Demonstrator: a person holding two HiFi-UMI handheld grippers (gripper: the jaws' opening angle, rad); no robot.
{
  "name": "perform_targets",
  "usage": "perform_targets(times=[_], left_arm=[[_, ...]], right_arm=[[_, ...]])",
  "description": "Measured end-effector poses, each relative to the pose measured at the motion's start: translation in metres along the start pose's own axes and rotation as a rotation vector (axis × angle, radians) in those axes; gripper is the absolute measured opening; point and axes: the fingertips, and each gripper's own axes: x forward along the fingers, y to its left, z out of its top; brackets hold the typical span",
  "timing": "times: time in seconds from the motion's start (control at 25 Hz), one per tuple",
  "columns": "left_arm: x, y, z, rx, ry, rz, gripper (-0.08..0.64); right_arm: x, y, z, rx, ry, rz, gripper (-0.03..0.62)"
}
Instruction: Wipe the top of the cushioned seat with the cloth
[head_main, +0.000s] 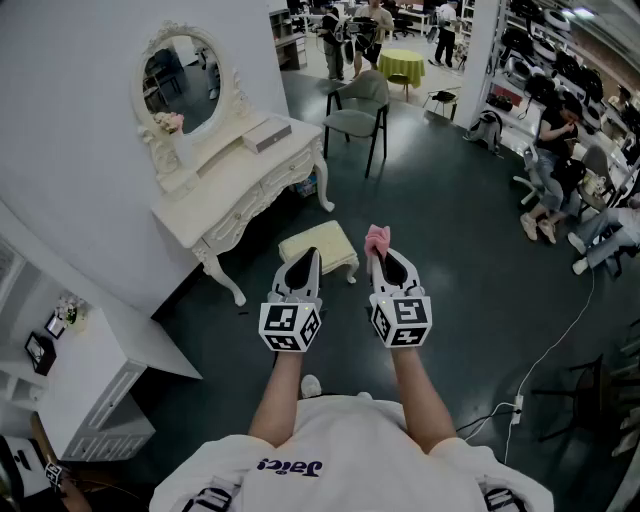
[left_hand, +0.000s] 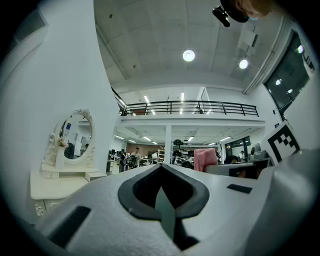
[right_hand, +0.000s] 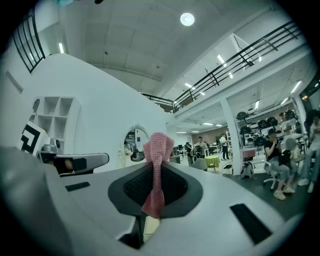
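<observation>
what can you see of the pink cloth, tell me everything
The pink cloth looks knitted, with a fine ribbed texture, soft and bunched into a narrow upright fold. The right gripper is shut on it: its fingers pinch the lower part, and the top pokes out above them. It hangs in the air, clear of the cream cushioned stool on the floor ahead. Only the fingers touch it.

The head camera is looking steeply down from above the left gripper (head_main: 309, 256) and right gripper (head_main: 381, 258), taking in the stool (head_main: 318, 245), dresser (head_main: 235, 175) and floor beyond. Each gripper camera is sitting close behind its own jaws and facing roughly level into the hall, the right one tilting upward. Both are sharing the mirror (left_hand: 77, 137), the balcony rail (left_hand: 190, 107) and the ceiling.
</observation>
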Motion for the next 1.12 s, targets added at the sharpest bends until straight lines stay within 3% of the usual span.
perform_targets(times=[0.6, 0.88, 1.12], left_arm=[[0.022, -0.023, -0.018, 0.019, 0.019, 0.015, 0.012], [0.060, 0.017, -0.015, 0.024, 0.007, 0.026, 0.012], [0.123, 0.083, -0.018, 0.010, -0.015, 0.016, 0.012]], right_arm=[[0.004, -0.023, -0.009, 0.034, -0.020, 0.061, 0.021], [0.062, -0.024, -0.013, 0.056, -0.013, 0.093, 0.021], [0.155, -0.026, -0.022, 0.060, 0.024, 0.098, 0.021]])
